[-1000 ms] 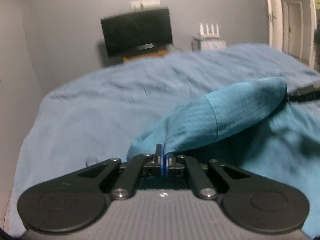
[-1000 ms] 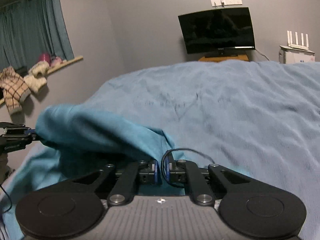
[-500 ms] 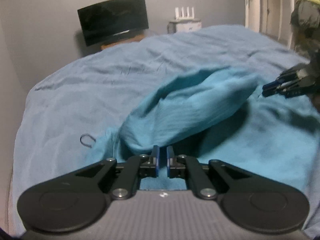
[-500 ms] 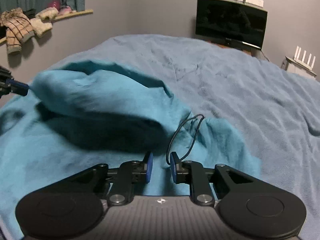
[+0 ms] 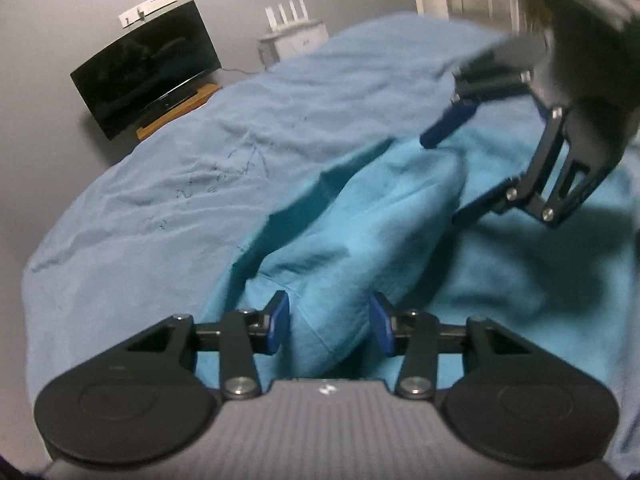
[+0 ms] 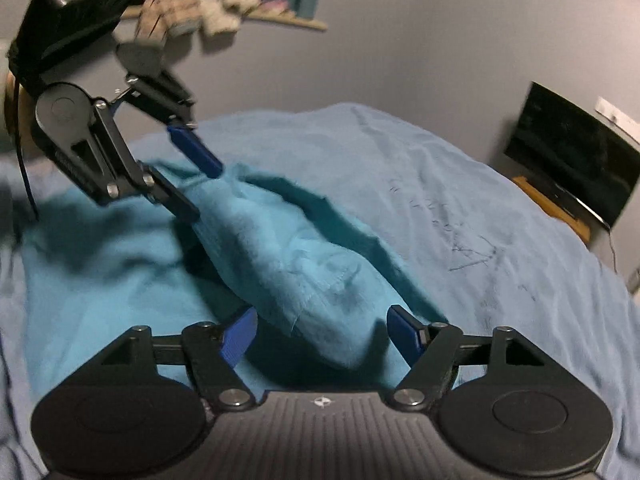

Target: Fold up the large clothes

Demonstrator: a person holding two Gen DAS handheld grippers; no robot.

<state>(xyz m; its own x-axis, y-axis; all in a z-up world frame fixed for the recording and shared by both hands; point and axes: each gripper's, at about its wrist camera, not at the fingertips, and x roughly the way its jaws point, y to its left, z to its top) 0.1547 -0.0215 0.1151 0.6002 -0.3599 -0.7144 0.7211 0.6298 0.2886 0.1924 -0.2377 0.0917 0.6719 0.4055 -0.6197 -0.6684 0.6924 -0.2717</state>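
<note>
My left gripper (image 5: 329, 326) and right gripper (image 6: 322, 334), just opening, straddle a soft, rumpled teal garment fold (image 5: 360, 240) unpinched on the bed (image 5: 160, 200).

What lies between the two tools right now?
A raised fold of the teal garment spans from the left tool to the right tool; both stand open, having just been opening. Both wrist views show it.

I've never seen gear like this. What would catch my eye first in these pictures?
Probably the bright teal garment, lying in a raised fold on the paler blue bedspread. Next, the two black hand-held grippers with blue pads: the left gripper and the right gripper have both just been opening, with the fold between them but not pinched. A dark screen stands by the far wall.
</note>
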